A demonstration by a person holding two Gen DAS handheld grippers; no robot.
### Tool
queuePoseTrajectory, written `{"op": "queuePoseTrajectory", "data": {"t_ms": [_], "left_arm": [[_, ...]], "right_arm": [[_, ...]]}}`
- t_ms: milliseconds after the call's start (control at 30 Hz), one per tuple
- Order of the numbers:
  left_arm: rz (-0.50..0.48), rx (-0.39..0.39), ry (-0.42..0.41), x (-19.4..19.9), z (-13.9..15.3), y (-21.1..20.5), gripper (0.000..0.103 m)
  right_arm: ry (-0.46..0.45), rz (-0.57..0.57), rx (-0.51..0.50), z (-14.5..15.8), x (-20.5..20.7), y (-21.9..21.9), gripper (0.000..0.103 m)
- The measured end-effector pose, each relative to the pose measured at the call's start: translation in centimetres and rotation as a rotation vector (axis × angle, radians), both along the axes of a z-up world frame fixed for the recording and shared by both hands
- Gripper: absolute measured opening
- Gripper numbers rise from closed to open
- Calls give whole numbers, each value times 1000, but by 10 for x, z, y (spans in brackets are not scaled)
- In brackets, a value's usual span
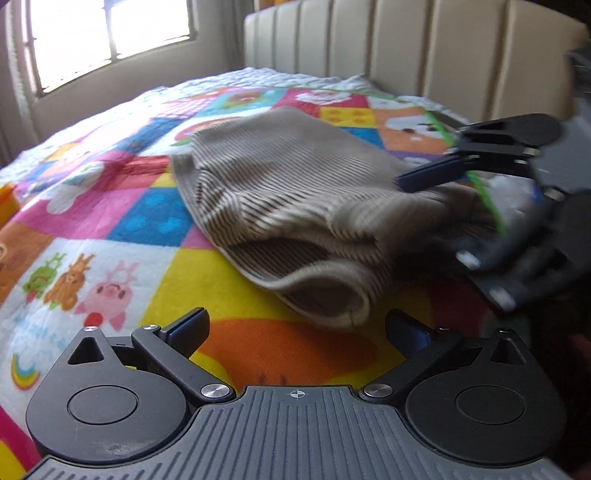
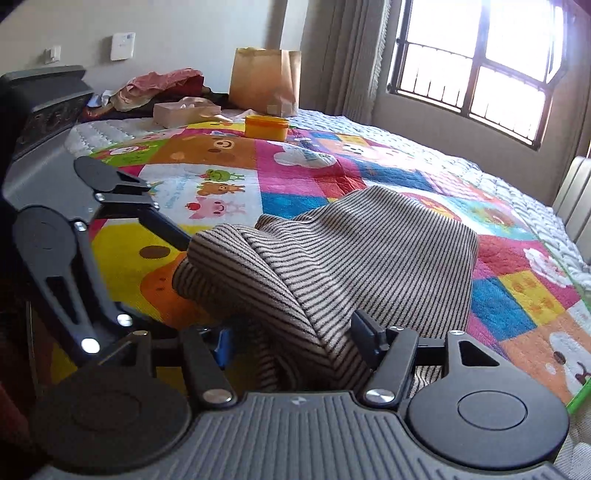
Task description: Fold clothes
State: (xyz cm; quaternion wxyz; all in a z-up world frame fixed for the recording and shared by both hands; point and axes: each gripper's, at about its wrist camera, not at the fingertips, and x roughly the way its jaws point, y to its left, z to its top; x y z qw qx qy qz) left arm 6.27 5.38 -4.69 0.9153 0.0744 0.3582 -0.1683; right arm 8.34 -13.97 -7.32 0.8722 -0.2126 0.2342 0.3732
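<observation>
A beige garment with thin dark stripes (image 1: 295,192) lies folded in a thick bundle on the bright patchwork blanket (image 1: 110,229). My left gripper (image 1: 297,326) is open just short of the garment's rolled near edge, with nothing between its fingers. It also shows at the left of the right wrist view as the left gripper (image 2: 166,288). My right gripper (image 1: 432,218) straddles the garment's right end and looks blurred. In the right wrist view the striped garment (image 2: 369,258) bunches up between the fingers of the right gripper (image 2: 295,339), which stands open with a small gap at its left pad (image 2: 223,343).
A padded cream headboard (image 1: 406,48) stands behind the bed, and a barred window (image 1: 110,29) is beside it. At the far end of the bed are a yellow tub (image 2: 266,127), a brown paper bag (image 2: 264,79), a small box (image 2: 184,110) and a pile of clothes (image 2: 162,83).
</observation>
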Motion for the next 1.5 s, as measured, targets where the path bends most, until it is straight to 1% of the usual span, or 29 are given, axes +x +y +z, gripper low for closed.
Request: {"op": "queuePoseTrajectory", "data": {"t_ms": [33, 67, 200, 267, 300, 367, 400, 433, 467, 600, 667, 733, 767, 833, 1067, 1133, 1200, 1233, 1267, 1367, 1433, 1500], "left_arm": [[23, 7, -5, 5, -1, -2, 103], [45, 14, -10, 10, -2, -4, 103], [95, -121, 22, 22, 8, 9, 103], [102, -143, 33, 26, 9, 10, 103], [107, -157, 44, 27, 8, 11, 103], [117, -187, 68, 29, 7, 14, 103], [122, -202, 80, 30, 6, 16, 103], [118, -210, 83, 27, 7, 18, 103], [114, -217, 86, 24, 8, 20, 103], [97, -309, 34, 10, 30, 52, 103], [139, -306, -9, 18, 42, 66, 103], [171, -292, -48, 30, 52, 75, 103], [166, -281, -63, 42, 56, 77, 103], [122, -264, -67, 64, 58, 72, 103], [8, -219, 6, 106, 17, 64, 103], [-24, -206, 27, 117, 5, 62, 103], [-57, -193, 48, 129, -6, 60, 103], [-73, -186, 59, 135, -12, 59, 103], [-63, -221, 62, 132, -12, 68, 103], [-16, -341, 68, 119, -8, 100, 103], [14, -370, 49, 106, 1, 115, 103], [7, -366, 9, 94, 16, 119, 103]], "right_arm": [[-30, 11, -21, 0, -6, -1, 79], [-61, 23, -41, 0, -11, -1, 80], [-186, 14, -145, -11, -24, -2, 84], [-270, 7, -206, -23, -26, 2, 85], [-314, 8, -234, -29, -27, 5, 86], [-372, 20, -260, -36, -27, 13, 85], [-377, 29, -267, -36, -24, 18, 79], [-357, 36, -269, -34, -20, 20, 54], [-331, 43, -269, -30, -16, 22, 48], [-262, 73, -283, -20, -8, 24, 37], [-224, 86, -294, -18, -8, 24, 31], [-181, 104, -303, -14, -10, 24, 30], [-155, 117, -306, -10, -12, 23, 30], [-137, 144, -309, 14, -13, 21, 29], [-90, 242, -316, 103, -15, 13, 28], [-105, 271, -363, 119, 3, 20, 28], [-96, 308, -406, 122, 34, 33, 28], [-81, 326, -418, 119, 53, 39, 28], [-62, 344, -425, 115, 74, 46, 29], [29, 368, -417, 84, 133, 61, 30], [59, 355, -428, 54, 159, 66, 32], [76, 342, -388, 35, 171, 60, 36]]}}
